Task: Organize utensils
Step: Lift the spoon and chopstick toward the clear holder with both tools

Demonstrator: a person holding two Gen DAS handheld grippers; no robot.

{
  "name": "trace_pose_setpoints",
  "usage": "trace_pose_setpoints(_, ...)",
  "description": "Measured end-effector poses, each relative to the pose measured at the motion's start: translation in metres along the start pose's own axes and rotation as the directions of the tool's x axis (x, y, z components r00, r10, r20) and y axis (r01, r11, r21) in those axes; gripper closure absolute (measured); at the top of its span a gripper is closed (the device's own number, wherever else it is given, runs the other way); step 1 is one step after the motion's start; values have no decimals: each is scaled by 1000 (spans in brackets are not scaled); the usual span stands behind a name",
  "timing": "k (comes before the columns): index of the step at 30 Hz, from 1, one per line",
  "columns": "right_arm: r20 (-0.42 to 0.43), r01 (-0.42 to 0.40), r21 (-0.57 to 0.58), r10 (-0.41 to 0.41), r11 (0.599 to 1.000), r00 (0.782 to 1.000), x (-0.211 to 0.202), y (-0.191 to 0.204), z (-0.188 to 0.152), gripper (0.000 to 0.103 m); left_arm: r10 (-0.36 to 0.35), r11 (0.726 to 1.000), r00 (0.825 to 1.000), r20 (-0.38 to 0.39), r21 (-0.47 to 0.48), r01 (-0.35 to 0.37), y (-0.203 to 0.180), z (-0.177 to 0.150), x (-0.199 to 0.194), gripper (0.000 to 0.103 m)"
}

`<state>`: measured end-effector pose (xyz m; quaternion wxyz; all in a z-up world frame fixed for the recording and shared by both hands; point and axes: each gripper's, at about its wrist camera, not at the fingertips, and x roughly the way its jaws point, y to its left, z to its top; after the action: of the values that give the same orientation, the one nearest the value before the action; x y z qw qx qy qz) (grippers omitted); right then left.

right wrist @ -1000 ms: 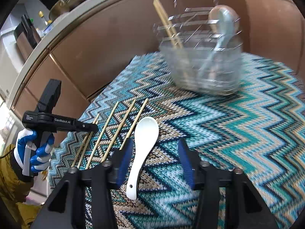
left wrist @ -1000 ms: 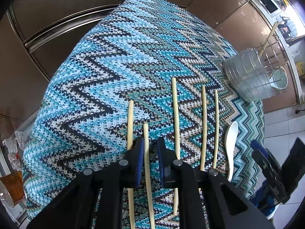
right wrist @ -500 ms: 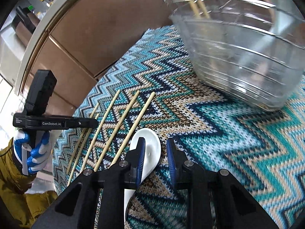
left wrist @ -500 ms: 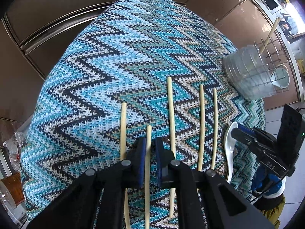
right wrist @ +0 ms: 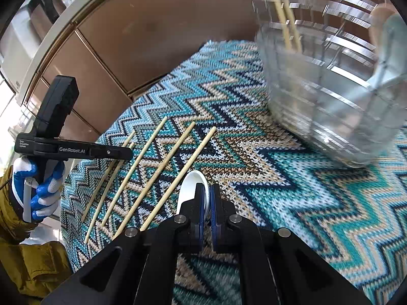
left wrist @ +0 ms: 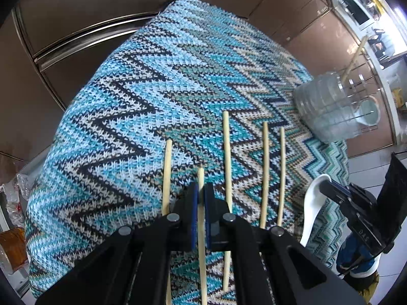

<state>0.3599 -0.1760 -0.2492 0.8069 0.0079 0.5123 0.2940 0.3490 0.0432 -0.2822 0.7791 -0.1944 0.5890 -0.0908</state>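
Observation:
Several pale wooden chopsticks lie side by side on the zigzag knit cloth point(left wrist: 142, 106). My left gripper point(left wrist: 200, 193) is shut on one chopstick point(left wrist: 201, 178), second from the left, which runs back between the blue pads. A white ceramic spoon point(left wrist: 314, 203) lies right of the chopsticks. My right gripper point(right wrist: 207, 198) is shut on that white spoon point(right wrist: 192, 185); its bowl pokes out ahead of the pads. The clear utensil holder point(right wrist: 328, 84) stands close ahead at upper right, with chopsticks point(right wrist: 282, 12) and a spoon inside.
The cloth point(right wrist: 318, 203) covers a small table with edges dropping off at left and front. Brown cabinet fronts point(right wrist: 157, 25) stand behind it. The utensil holder also shows in the left wrist view point(left wrist: 333, 106). The left gripper point(right wrist: 73, 150) shows in the right wrist view.
Both grippers have closed: the left one on a chopstick, the right one on the white spoon. The right gripper has moved forward, closer to the utensil holder.

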Motion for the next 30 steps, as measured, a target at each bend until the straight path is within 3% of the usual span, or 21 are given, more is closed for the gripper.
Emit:
trace_pose_setpoints(8, 99, 114, -14, -112, 993, 989, -52, 30, -25, 98, -44, 998, 994, 101, 54, 39, -10, -21, -44, 99)
trace_pose_setpoints(20, 256, 229, 33, -230, 973, 939, -126, 73, -70, 98, -104, 990, 960, 261, 122, 74, -24, -60, -120, 99)
trace_pose_setpoints(24, 305, 259, 56, -263, 964, 915, -148, 82, -78, 98, -140, 984, 935, 327, 149, 95, -36, -65, -147, 99)
trace_pose_setpoints(30, 411, 331, 100, -342, 938, 845, -186, 85, -66, 98, -224, 965, 875, 429, 223, 138, -80, -43, -185, 99)
